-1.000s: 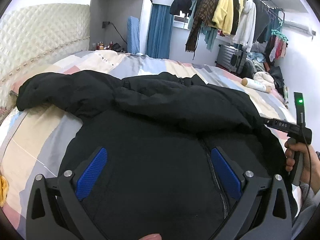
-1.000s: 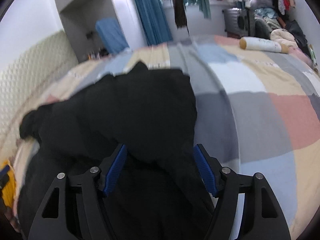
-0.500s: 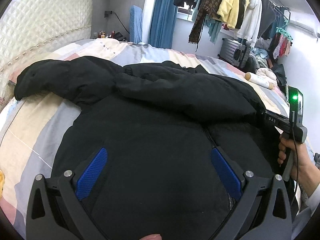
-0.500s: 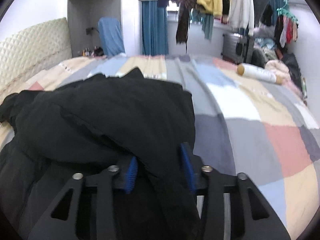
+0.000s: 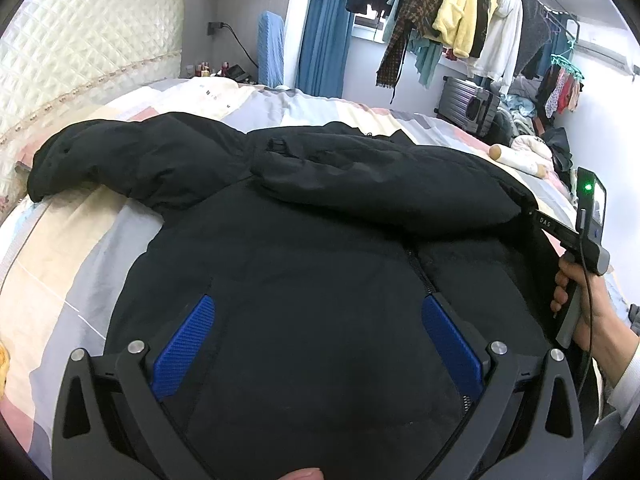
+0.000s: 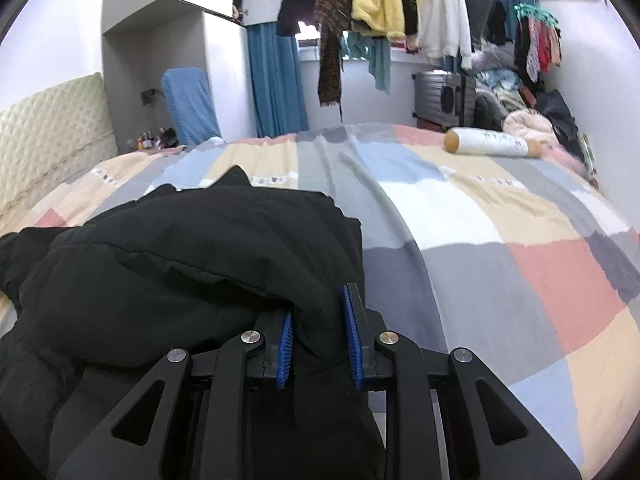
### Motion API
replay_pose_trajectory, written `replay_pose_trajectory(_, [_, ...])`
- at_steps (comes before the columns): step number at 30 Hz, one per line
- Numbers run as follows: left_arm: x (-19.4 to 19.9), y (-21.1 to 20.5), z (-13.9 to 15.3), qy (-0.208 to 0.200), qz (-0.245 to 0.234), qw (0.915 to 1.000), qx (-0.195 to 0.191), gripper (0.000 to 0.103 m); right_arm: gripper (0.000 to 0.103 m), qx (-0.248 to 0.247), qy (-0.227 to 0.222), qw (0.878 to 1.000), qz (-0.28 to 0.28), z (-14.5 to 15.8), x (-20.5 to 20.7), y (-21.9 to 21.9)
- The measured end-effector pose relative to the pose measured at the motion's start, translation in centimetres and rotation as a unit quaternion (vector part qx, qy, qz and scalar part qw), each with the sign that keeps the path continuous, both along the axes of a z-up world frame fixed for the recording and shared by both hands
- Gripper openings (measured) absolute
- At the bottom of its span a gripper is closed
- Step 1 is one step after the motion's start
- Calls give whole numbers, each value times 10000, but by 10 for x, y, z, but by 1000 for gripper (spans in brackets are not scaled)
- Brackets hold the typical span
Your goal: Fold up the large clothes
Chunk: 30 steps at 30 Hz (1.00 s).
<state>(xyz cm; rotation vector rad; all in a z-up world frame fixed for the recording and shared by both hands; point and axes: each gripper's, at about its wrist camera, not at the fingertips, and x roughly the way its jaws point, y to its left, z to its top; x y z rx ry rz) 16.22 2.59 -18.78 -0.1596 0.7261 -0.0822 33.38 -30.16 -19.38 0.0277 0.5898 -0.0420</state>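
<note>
A large black puffer jacket (image 5: 320,264) lies front up on the patchwork bed (image 5: 60,264), zipper down its middle, one sleeve folded across the chest. My left gripper (image 5: 316,328) hovers open over the jacket's lower front, holding nothing. My right gripper (image 6: 318,328) is shut on the jacket's right edge fabric (image 6: 316,312) and lifts it slightly. In the left wrist view the right gripper's body (image 5: 580,236) and hand appear at the jacket's right side. The other sleeve (image 5: 100,156) stretches left toward the headboard.
A white bolster pillow (image 6: 492,144) lies at the bed's far right. A quilted headboard (image 5: 80,60) stands left. Hanging clothes (image 5: 460,20), a suitcase (image 6: 444,96) and a clothes pile are beyond the bed. Bare patchwork bedspread (image 6: 500,240) lies right of the jacket.
My right gripper has closed from open onto the jacket's right edge and lifted it a little. My left gripper stayed open over the jacket, shifting slightly.
</note>
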Motion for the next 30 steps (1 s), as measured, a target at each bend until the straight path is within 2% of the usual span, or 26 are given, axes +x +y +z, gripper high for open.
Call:
replay_pose_trajectory(5, [-1,-1,1,16,36,10000,35,103,19,247,239,9993,-118,-10,8,-12])
replay_pose_trajectory(9, [-2,-1,4,-25,48,10000,66,103,26,253,377,9990,-32,-9,4,-11])
replay_pose_trajectory(12, [-7,0,11,-172,75,9998,98,103,36,454,562,9974,81,-4,-5,-8])
replay_pose_trajectory(14, [-11,3,16,-315,47,9995,45,103,45,354,621,9973,135,4,-17,-2])
replay_pose_trajectory(16, [-14,6,18,-428,43,9991,50,103,65,371,615,9971,255,13,-32,6])
replay_pose_trajectory(17, [-14,8,18,-418,65,9991,70,103,67,410,588,9970,296,17,-36,8])
replay_pose_trajectory(23, [-27,10,22,-532,139,9985,80,103,67,309,150,9972,670,55,-85,36])
replay_pose_trajectory(28, [-39,10,32,-709,148,9973,91,103,67,569,-161,9932,1006,70,-137,58])
replay_pose_trajectory(30, [-43,11,36,-805,124,9966,76,103,67,531,-231,9920,1126,74,-154,67])
